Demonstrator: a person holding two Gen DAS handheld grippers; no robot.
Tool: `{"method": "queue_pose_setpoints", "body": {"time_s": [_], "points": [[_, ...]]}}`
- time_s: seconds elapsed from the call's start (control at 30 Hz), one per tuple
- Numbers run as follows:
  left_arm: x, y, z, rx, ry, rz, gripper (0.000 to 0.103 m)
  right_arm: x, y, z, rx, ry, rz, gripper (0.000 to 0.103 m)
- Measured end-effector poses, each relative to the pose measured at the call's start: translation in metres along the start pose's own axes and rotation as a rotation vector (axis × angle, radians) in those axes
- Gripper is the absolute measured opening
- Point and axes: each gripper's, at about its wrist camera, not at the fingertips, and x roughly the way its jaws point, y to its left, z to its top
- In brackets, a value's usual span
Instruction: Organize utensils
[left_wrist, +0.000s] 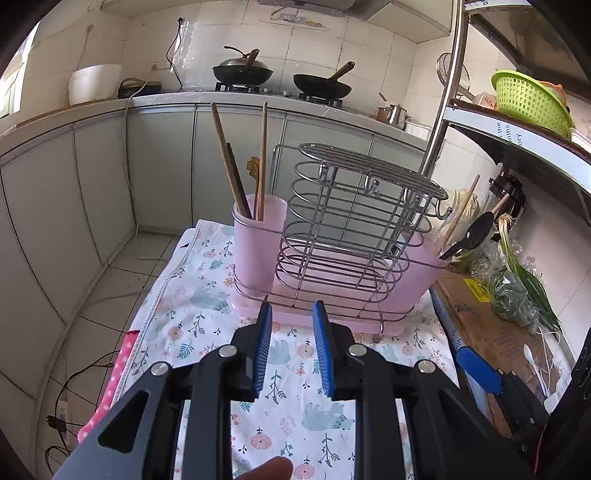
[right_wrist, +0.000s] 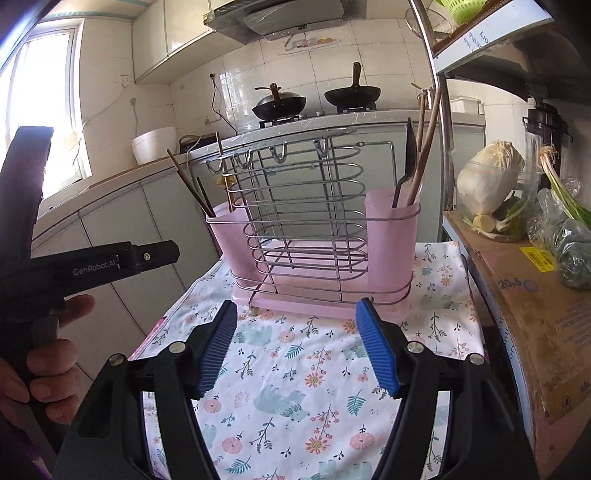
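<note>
so the sorting looks nearly or wholly finished: the wire-framed pink plastic utensil rack (right_wrist: 314, 236) stands on the floral-print tablecloth (right_wrist: 295, 387), with brown wooden chopsticks (left_wrist: 236, 166) upright in its left pink cup (left_wrist: 258, 240) and a black plastic spoon (right_wrist: 406, 162) plus more chopsticks in the right pink cup (right_wrist: 391, 236). the middle wire basket sits bare, and no loose utensil shows on the cloth, so little seems left unless the white spoon (left_wrist: 529, 352) on the cardboard box (right_wrist: 535, 314) belongs in too. both tools hang low over the cloth, level, pointing at the rack and clear of it. the left gripper (left_wrist: 292, 314) has its blue pads a narrow gap apart with nothing between; the right gripper (right_wrist: 297, 314) is spread wide and empty.
</note>
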Motion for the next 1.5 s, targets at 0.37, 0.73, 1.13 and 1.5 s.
{"method": "queue_pose_setpoints", "body": {"time_s": [0.37,0.73,1.13,1.5], "points": [[-0.024,-0.001,-0.022,0.114,-0.037,-0.01,0.022,-0.017,0.017,-0.008,0.024,-0.007,-0.073,0.071],[-0.025,0.003,-0.039,0.143,-0.034,-0.033,0.022,-0.032,0.019,-0.017,0.032,-0.071,-0.223,0.071],[-0.019,0.006,-0.047,0.15,-0.037,-0.024,0.022,-0.029,0.034,-0.014,-0.005,-0.108,-0.27,0.071],[-0.016,0.004,-0.049,0.154,-0.03,-0.017,0.022,-0.023,0.031,-0.017,0.003,-0.088,-0.265,0.071]]}}
